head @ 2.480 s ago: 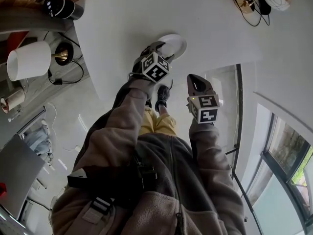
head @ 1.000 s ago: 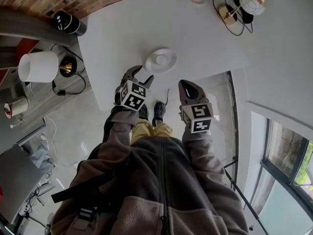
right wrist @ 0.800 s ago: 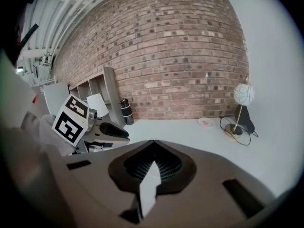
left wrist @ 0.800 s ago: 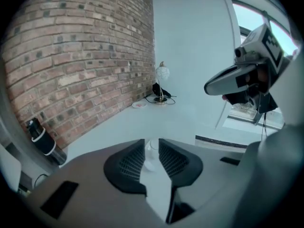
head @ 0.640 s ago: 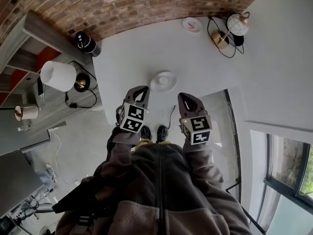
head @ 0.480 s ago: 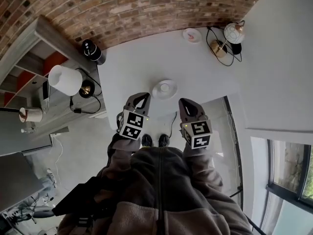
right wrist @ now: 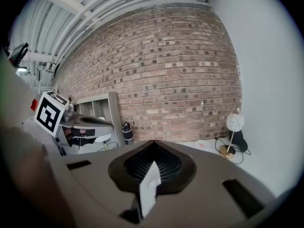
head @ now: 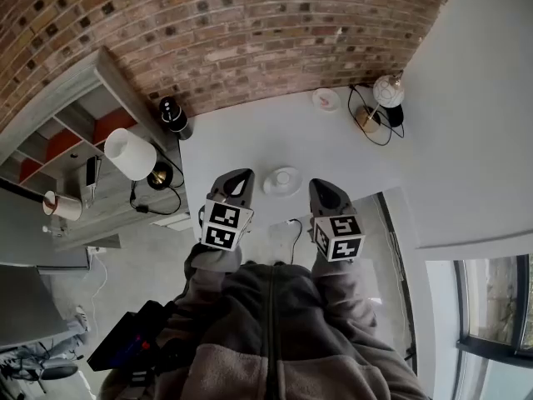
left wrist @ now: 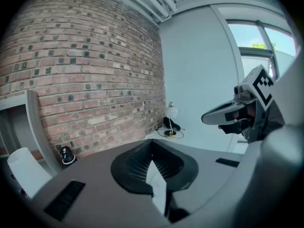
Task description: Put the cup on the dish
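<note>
A small white cup (head: 284, 176) stands upright on a white dish (head: 271, 186) near the front edge of the white table (head: 250, 136). My left gripper (head: 241, 176) hovers just left of the dish, shut and empty, not touching it. Just right of the dish my right gripper (head: 319, 186) is also shut with nothing in it. In the left gripper view the closed jaws (left wrist: 151, 142) point at the brick wall, with the right gripper (left wrist: 223, 118) beside them. The right gripper view shows its closed tips (right wrist: 153, 144) and the left gripper (right wrist: 95, 123); cup and dish are hidden in both.
A black cylinder speaker (head: 172, 115) stands at the table's back left, and a white-shaded lamp (head: 130, 153) is off its left edge. A globe lamp with cable (head: 383, 94) and a small plate (head: 326, 98) sit at the back right. The brick wall (head: 250, 32) runs behind.
My left gripper has drawn back from over the dish and its jaws have closed. Both grippers now sit side by side in front of the dish, and the head view has tilted up toward the wall.
</note>
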Available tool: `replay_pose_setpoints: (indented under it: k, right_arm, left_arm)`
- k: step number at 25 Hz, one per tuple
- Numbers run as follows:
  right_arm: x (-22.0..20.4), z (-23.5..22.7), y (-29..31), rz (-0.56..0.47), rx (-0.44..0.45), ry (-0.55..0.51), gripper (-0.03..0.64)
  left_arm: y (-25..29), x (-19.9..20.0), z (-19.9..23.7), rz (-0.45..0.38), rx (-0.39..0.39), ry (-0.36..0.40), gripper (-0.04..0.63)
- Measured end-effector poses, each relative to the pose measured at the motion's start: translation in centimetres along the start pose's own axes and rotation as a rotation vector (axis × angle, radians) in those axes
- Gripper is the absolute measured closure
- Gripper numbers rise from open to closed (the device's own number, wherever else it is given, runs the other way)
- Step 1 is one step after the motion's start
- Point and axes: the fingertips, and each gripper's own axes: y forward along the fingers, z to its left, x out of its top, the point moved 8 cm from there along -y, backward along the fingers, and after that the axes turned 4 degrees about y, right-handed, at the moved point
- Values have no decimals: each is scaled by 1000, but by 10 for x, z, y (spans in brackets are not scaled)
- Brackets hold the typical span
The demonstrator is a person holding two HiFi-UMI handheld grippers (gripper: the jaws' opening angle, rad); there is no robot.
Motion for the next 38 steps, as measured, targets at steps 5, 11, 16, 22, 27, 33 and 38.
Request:
replay_pose_setpoints:
  k: [5, 11, 16, 22, 27, 33, 38]
  right_arm:
    - [23, 6, -7, -51, 7, -42, 614]
    - [35, 13, -9, -86, 16, -51, 614]
    - [44, 12, -7, -114, 14, -61, 614]
    - [49, 10, -2, -130, 11, -68, 614]
    - [56, 8, 2, -146, 14, -71, 614]
    - [63, 7, 9, -163, 20, -76, 614]
    - [65, 9, 16, -165, 35, -83, 614]
  left_arm:
    - [-17, 32, 1, -108, 29, 43, 589]
    - [-24, 44, 0, -142, 41, 56, 589]
    - [-26, 52, 3, -168, 64, 58, 589]
    - [-20, 54, 8, -168, 62, 54, 589]
    - [-16, 59, 14, -173, 64, 62, 589]
    - [-13, 65, 20, -192, 76, 72, 589]
    - [-10, 65, 26, -189, 82, 69, 589]
